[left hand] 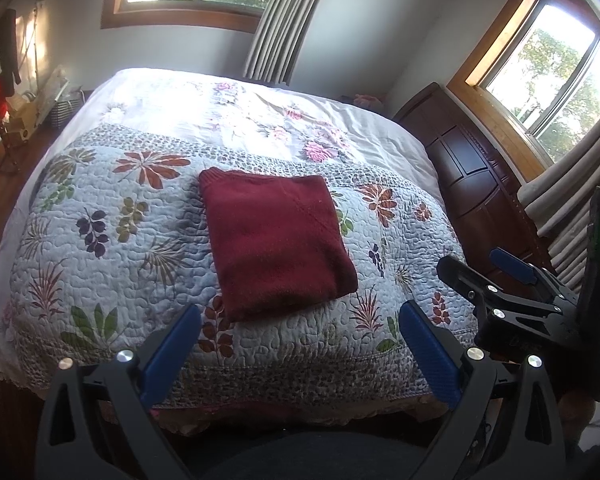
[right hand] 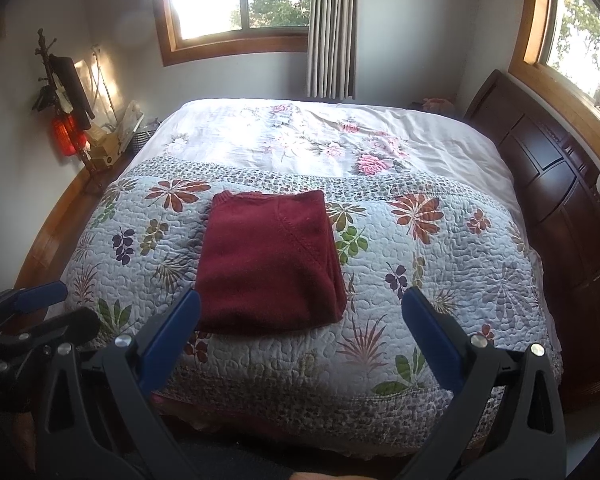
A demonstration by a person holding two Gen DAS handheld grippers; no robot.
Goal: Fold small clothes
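A dark red knitted garment (left hand: 278,242) (right hand: 270,262) lies folded into a neat rectangle on the floral quilt (left hand: 100,280) (right hand: 440,264) of a bed. My left gripper (left hand: 300,314) is held back over the bed's near edge, short of the garment, open with nothing between its blue pads. My right gripper (right hand: 302,298) hangs the same way, open and empty, its left pad overlapping the garment's near corner in the picture. The right gripper (left hand: 476,260) also shows at the right of the left wrist view. The left gripper (right hand: 60,304) shows at the lower left of the right wrist view.
A dark wooden headboard (left hand: 472,184) (right hand: 552,184) runs along the bed's right side under a window. A coat stand (right hand: 56,80) and a basket (left hand: 66,110) stand by the left wall. Grey curtains (right hand: 332,28) hang behind the bed. A white flowered sheet (right hand: 300,136) covers the far half.
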